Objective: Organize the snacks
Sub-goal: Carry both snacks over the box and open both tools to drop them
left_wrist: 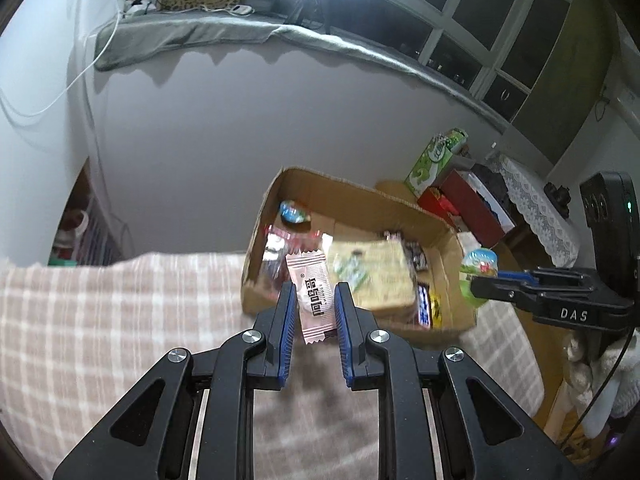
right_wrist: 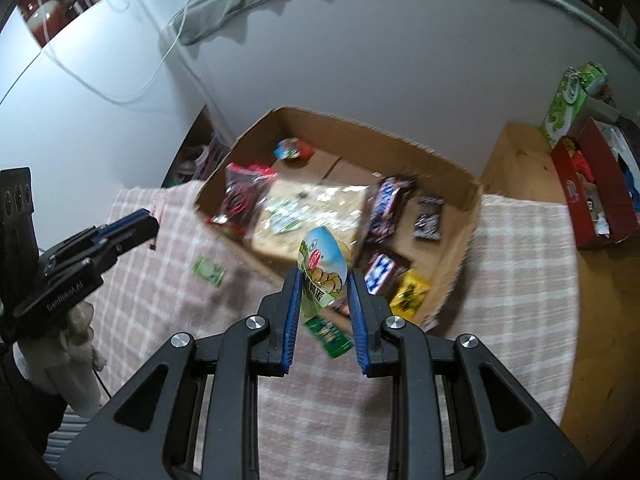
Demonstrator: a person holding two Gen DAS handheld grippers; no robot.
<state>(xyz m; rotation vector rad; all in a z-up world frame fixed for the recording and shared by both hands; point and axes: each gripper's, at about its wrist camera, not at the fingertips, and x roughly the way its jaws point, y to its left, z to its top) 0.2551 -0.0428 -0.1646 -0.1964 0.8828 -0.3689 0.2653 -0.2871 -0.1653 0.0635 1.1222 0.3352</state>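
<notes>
My left gripper (left_wrist: 315, 292) is shut on a pink snack packet (left_wrist: 312, 294) and holds it above the near left edge of an open cardboard box (left_wrist: 454, 242). My right gripper (right_wrist: 325, 282) is shut on a green and white snack pouch (right_wrist: 322, 270), held above the box's near wall (right_wrist: 460, 264). The box holds a large beige pack (right_wrist: 308, 216), a red bag (right_wrist: 242, 196), chocolate bars (right_wrist: 386, 204), a yellow packet (right_wrist: 410, 294) and a small cup (right_wrist: 290, 149). The right gripper also shows in the left wrist view (left_wrist: 486, 280), and the left gripper in the right wrist view (right_wrist: 138, 220).
The box sits on a pink checked cloth (right_wrist: 520, 280) against a grey wall. A small green packet (right_wrist: 208, 271) lies on the cloth left of the box. A red box (right_wrist: 592, 192) and a green carton (right_wrist: 572, 100) stand on a wooden surface at the right.
</notes>
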